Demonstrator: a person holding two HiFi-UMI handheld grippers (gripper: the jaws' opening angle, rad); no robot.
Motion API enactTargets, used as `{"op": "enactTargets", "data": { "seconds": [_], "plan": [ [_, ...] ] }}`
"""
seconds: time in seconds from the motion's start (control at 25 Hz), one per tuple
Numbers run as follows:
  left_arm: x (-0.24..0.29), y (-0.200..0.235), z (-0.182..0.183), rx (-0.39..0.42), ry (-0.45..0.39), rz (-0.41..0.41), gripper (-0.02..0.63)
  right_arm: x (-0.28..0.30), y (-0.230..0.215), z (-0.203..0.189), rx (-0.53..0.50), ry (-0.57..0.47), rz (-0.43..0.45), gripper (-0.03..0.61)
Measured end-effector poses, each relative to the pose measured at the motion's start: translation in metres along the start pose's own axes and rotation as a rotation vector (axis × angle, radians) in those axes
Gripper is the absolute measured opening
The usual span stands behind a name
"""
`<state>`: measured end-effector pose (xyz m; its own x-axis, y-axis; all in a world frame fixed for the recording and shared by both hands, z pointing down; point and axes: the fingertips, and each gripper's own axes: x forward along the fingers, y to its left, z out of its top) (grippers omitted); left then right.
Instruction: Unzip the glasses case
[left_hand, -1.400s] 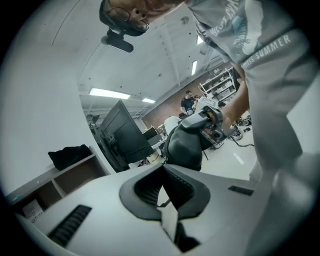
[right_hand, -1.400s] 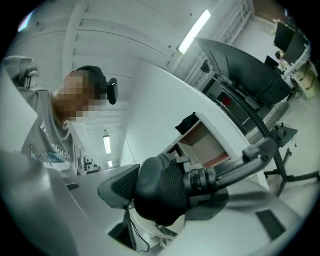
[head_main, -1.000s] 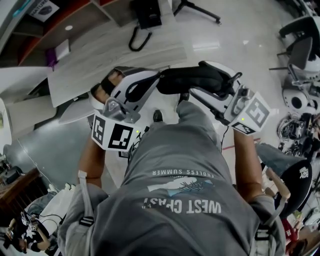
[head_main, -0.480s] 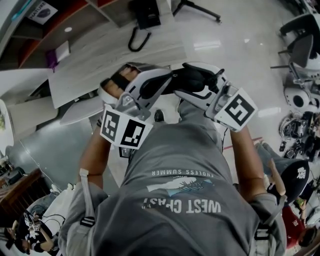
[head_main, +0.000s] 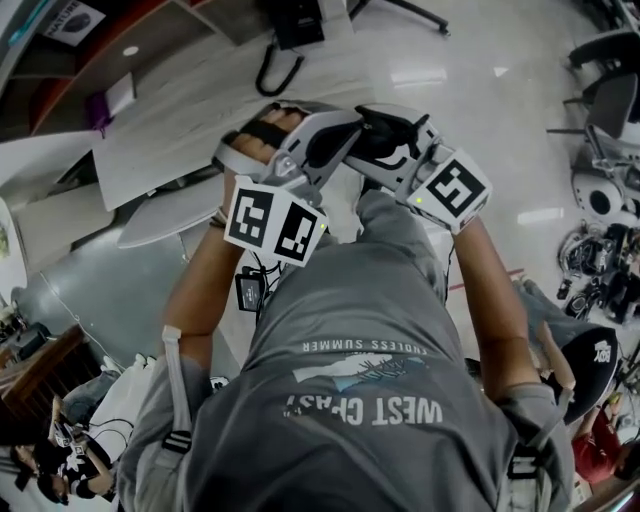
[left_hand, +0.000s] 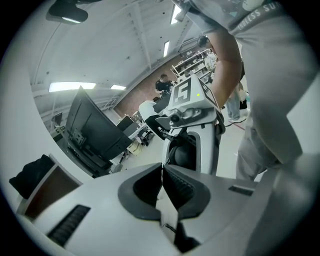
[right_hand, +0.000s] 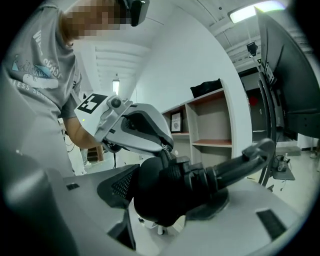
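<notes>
Glasses case gripped, zip apparently unopened
Right gripper jaws clamp the case; left gripper jaws, closed, meet its zip; the whole unzipping seems left

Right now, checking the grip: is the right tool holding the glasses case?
Yes, the right tool has the glasses case clamped between its jaws.

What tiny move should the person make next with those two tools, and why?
Probably draw the left gripper along the seam. Its jaws are shut, seemingly on the zipper pull, while the right gripper clamps the black glasses case, which looks zipped.
</notes>
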<state>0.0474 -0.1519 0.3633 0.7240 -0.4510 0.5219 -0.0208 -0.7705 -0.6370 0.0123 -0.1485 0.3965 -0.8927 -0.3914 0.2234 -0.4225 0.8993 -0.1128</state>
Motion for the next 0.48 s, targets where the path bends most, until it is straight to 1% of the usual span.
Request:
{"op": "enactTargets", "data": {
  "seconds": [0.12, 0.28, 0.48],
  "plan": [
    [0.019, 0.003, -0.028, -0.032, 0.038, -0.021, 0.000, 0.018, -0.022, -0.019, -0.044, 0.064, -0.012, 0.273],
    [0.039, -0.005, -0.074, -0.109, 0.107, -0.069, 0.000, 0.045, -0.047, -0.050, -0.153, 0.157, -0.047, 0.273],
    [0.052, -0.017, -0.128, -0.253, 0.187, -0.112, 0.002, 0.079, -0.074, -0.083, -0.289, 0.204, -0.084, 0.276]
  ]
}}
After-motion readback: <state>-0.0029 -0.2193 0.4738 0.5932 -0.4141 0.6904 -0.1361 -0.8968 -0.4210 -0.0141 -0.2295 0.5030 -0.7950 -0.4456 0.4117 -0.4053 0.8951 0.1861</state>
